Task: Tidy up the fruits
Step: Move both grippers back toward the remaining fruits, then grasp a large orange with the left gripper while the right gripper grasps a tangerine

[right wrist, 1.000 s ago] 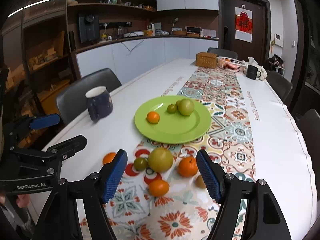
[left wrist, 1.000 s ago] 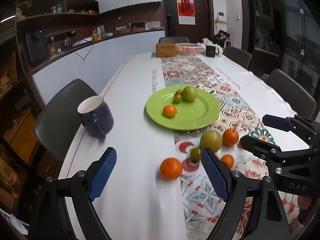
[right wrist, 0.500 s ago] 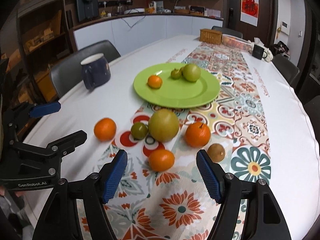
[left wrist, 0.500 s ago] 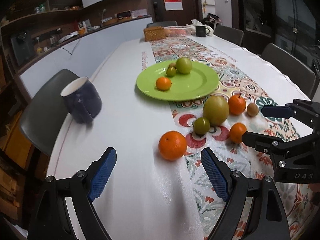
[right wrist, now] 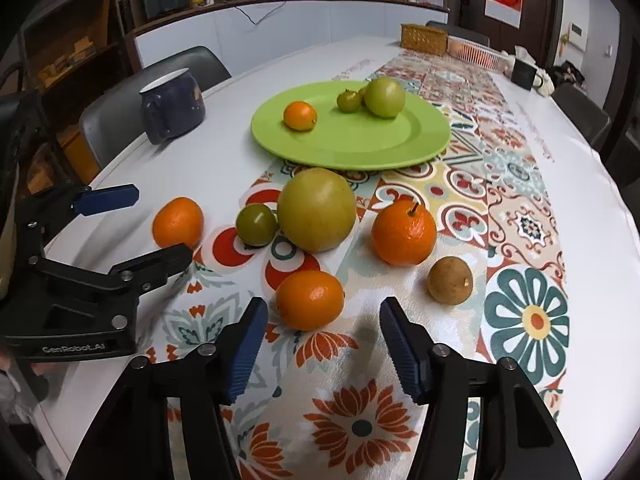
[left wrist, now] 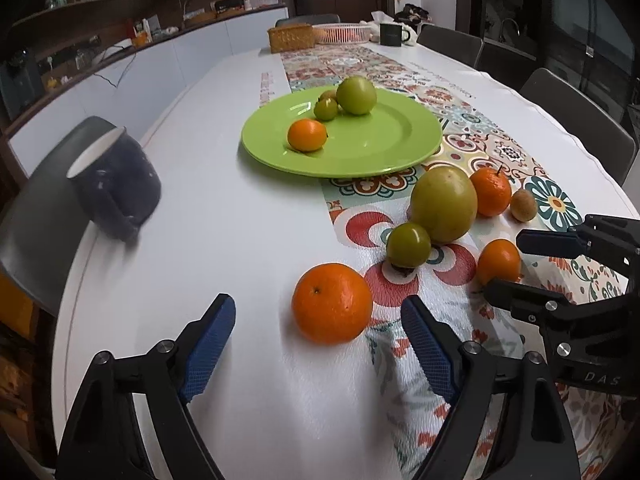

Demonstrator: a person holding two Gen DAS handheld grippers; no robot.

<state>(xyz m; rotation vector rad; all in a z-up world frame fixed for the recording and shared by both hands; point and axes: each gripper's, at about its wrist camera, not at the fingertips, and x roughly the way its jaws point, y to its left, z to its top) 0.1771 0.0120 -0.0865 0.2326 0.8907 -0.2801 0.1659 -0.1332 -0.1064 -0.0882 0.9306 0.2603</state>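
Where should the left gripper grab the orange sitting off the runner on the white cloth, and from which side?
Across its widest middle, coming straight ahead and low from the near side. The orange is round, so only the equator gives both pads equal seating. The left gripper is already open wider than the fruit and roughly lined up on it. The small green fruit lies beyond and right, apart from it, so the flanks look free.

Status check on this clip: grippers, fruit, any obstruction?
Left gripper open, lined up on lone orange. Right gripper open behind small orange. Four fruits on green plate, six off it. Nothing in the way.
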